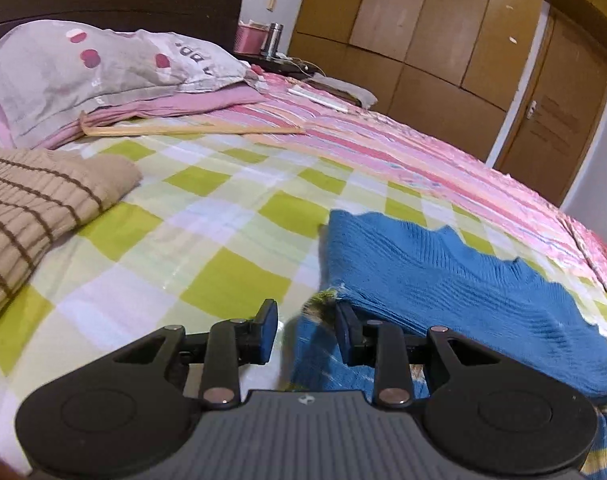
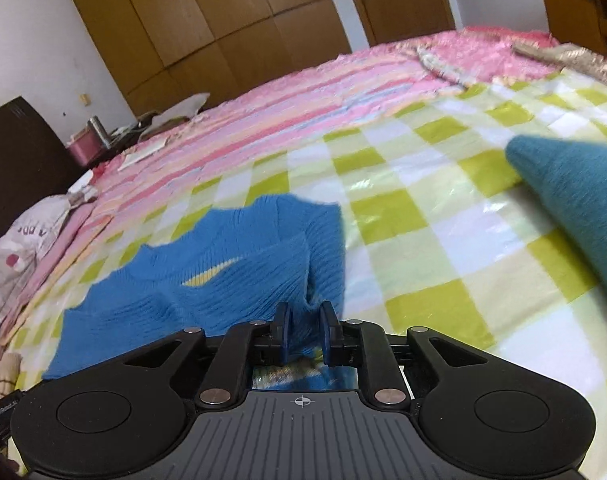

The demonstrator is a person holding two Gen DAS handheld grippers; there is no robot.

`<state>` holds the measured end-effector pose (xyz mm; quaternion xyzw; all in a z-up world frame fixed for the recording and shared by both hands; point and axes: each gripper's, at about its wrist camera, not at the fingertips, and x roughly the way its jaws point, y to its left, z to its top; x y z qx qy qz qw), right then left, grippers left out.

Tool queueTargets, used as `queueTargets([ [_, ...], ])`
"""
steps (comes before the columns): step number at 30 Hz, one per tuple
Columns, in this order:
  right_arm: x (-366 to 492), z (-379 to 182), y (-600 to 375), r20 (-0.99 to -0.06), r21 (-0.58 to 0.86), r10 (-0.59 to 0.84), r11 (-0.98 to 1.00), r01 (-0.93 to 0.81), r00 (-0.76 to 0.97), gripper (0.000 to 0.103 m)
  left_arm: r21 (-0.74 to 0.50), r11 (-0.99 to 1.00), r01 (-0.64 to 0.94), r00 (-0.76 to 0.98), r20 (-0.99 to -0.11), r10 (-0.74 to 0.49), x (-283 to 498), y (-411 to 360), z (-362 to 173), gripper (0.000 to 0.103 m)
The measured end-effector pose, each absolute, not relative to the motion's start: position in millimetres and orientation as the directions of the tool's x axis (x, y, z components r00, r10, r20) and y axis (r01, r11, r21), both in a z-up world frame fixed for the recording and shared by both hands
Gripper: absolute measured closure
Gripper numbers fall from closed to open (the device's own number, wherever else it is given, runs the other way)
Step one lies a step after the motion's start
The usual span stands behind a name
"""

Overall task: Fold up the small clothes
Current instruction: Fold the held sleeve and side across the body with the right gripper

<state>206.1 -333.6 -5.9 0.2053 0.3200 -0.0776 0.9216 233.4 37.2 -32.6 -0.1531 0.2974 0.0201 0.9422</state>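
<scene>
On bed (image 1: 231, 216) | one blue sweater (image 1: 443, 276) | one striped tan garment (image 1: 35, 200) | one teal garment (image 2: 583, 192)

Sweater (image 1: 443, 276) on bed (image 1: 223, 216), striped garment (image 1: 35, 208) far left, pillow (image 1: 95, 68) behind it, wardrobe (image 1: 423, 28) beyond.

Both wrist cams sit low, angled down over bed (image 1: 223, 216), sharing blue knit (image 1: 423, 276) & wardrobe (image 2: 207, 20).

- blue sweater (image 2: 231, 280): ribbed knit cloth, matt;
- tan striped garment (image 1: 35, 208) at the bed's left edge: ribbed knit;
- checked sheet (image 1: 207, 240): smooth, slightly glossy;
- wardrobe (image 1: 423, 28): wood, satin finish;
- left gripper (image 1: 303, 330) and right gripper (image 2: 303, 330): matt black plastic, metal rivets
</scene>
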Motion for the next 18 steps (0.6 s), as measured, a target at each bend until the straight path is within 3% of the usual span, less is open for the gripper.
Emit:
queueTargets([
  [6,194.9,17.1,-328.9,-0.549,0.195,-0.159,0.93,0.311,0.82,0.086,-0.227,0.963,-0.143,0.864,-0.503,0.01,226.5,37.0,-20.5,0.067],
  [12,213.0,19.3,-295.8,-0.532,0.17,0.007,0.98,0.099,0.847,0.086,-0.19,0.979,-0.067,0.901,-0.433,-0.023,233.5,22.1,-9.3,0.066],
  [18,249.5,-3.3,-276.7,-0.586,0.108,0.027,0.993,0.046,0.81,0.086,-0.151,0.988,-0.008,0.852,-0.519,-0.072,260.7,6.4,-30.5,0.066],
])
